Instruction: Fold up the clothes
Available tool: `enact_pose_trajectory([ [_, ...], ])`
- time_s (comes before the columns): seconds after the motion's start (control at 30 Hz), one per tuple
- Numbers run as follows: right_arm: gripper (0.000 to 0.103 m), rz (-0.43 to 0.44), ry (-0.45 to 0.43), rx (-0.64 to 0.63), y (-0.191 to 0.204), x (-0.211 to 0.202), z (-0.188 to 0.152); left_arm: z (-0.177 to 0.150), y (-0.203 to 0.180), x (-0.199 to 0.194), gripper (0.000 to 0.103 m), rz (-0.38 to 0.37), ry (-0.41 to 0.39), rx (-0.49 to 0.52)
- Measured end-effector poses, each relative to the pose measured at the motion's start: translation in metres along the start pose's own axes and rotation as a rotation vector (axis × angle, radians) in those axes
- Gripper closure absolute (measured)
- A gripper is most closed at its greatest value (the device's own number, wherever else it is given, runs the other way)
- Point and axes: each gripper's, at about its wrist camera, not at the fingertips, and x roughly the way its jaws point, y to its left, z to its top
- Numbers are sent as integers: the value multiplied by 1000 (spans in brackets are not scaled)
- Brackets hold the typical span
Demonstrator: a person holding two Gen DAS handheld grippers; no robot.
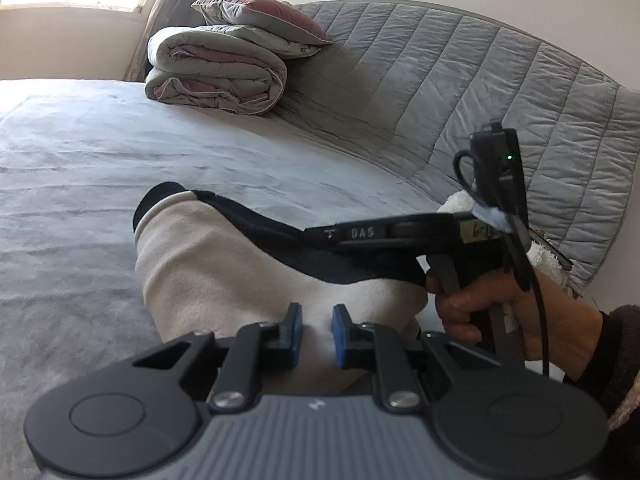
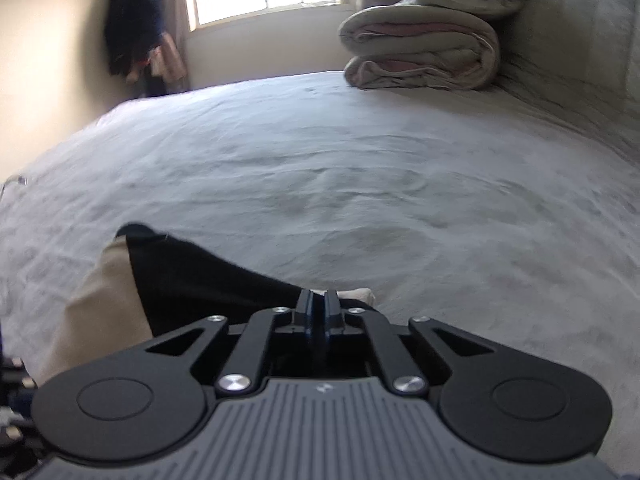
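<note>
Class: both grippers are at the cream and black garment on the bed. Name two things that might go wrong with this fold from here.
1. The right gripper is shut on only the garment's black edge; the thin bite may slip.
2. The left gripper's pads show a gap around the cream cloth, so its hold may be loose and the fold uneven.

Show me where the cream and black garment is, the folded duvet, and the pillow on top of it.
cream and black garment point(image 1: 208, 256), left wrist view, on its cream panel.
folded duvet point(image 1: 216, 76), left wrist view, on its rolled front side.
pillow point(image 1: 260, 12), left wrist view, on its pink upper face.
</note>
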Motion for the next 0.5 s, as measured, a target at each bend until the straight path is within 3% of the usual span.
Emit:
enact_pose_trajectory([
  [0.1, 85, 12, -39, 7, 4, -17, 0, 6, 4, -4, 86, -12, 3, -35],
  [0.2, 84, 26, -72, -14, 7, -40, -2, 17, 7, -12, 86, -20, -15, -52],
  [0.37, 83, 86, -107, -59, 10, -70, -9, 39, 15, -9, 86, 64, -58, -11],
  [0.5, 83, 132, -113, -73, 11, -82, -13, 47, 38, 12, 86, 157, -58, -61],
])
